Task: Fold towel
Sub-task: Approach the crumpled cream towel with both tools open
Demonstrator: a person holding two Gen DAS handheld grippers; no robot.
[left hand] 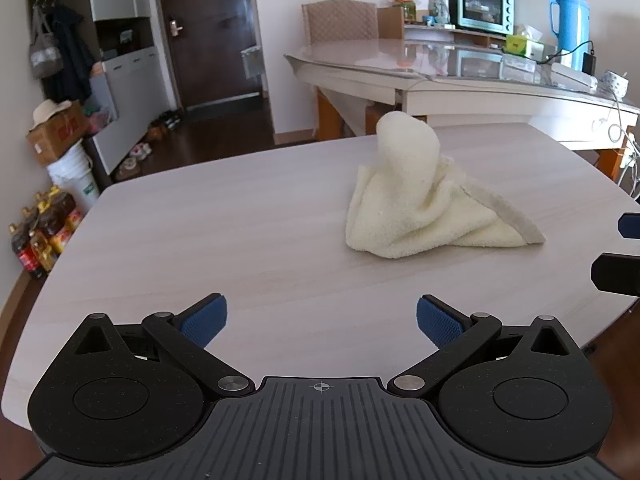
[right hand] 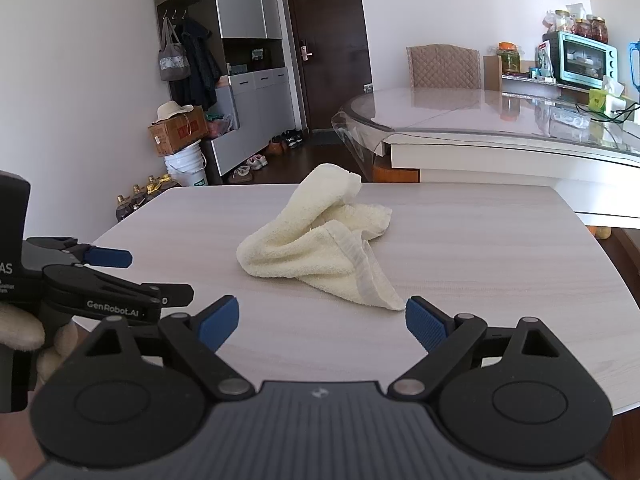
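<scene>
Both your left gripper and right gripper have fingers spread apart, empty, the crumpled towel lying just ahead of them.

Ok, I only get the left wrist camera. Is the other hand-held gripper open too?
Observer: Yes, the right hand-held gripper is wide open and holds nothing.
Operator: Is it close to the towel?
Observer: Yes. The towel has a hemmed corner that lies just ahead of the gripper's right finger, and they don't seem to touch.
Operator: What's holding my gripper?
Observer: A pale-gloved hand grips the left hand-held gripper from behind.
</scene>
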